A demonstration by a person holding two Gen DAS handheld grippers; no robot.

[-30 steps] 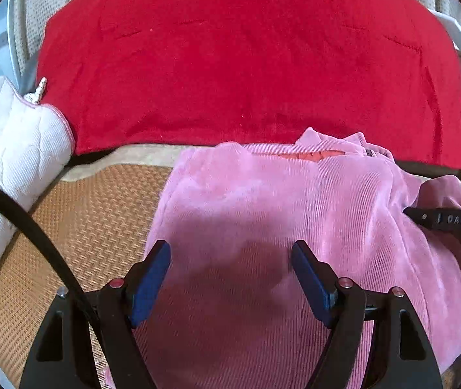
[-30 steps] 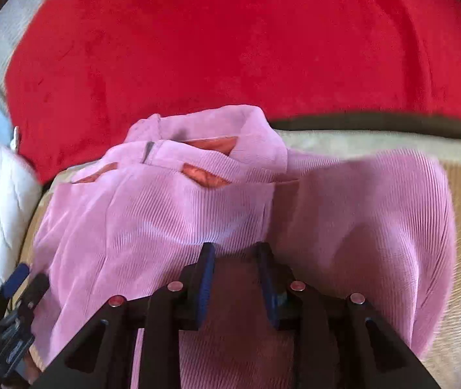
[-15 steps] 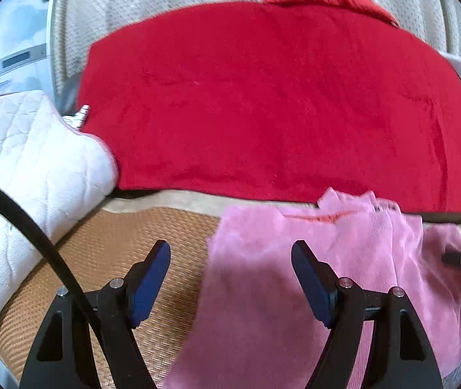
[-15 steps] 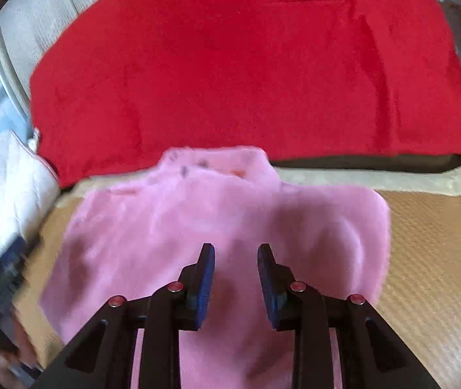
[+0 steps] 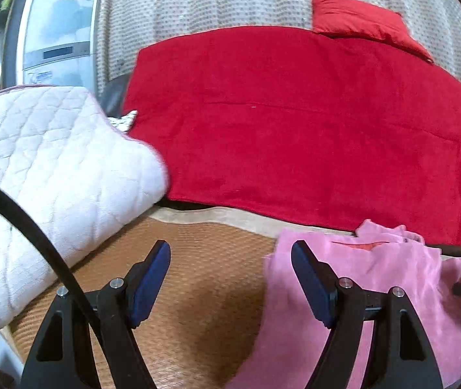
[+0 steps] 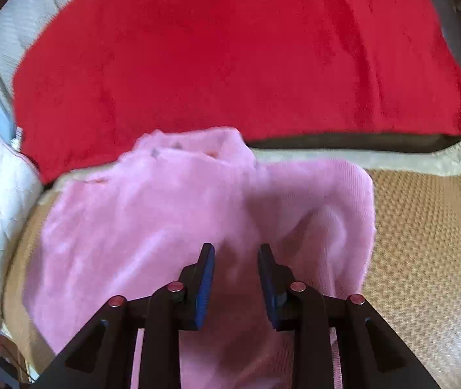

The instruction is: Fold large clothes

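Observation:
A pink ribbed garment (image 6: 172, 214) lies folded on a woven tan mat (image 6: 425, 227), its collar toward the red blanket. In the left wrist view the garment (image 5: 392, 278) sits at the lower right. My left gripper (image 5: 230, 259) is open and empty above the bare mat, left of the garment's edge. My right gripper (image 6: 236, 259) hangs over the garment's near part, jaws partly open with a gap between the blue pads; nothing is pinched between them.
A large red blanket (image 5: 295, 123) covers the sofa back behind the mat, with a red cushion (image 5: 360, 19) above it. A white quilted pillow (image 5: 42, 168) lies at the left. A black cable (image 5: 29, 227) crosses the left wrist view.
Both grippers have pulled back and up from the garment. The left gripper has shifted left, so the mat now lies under it. The garment lies still.

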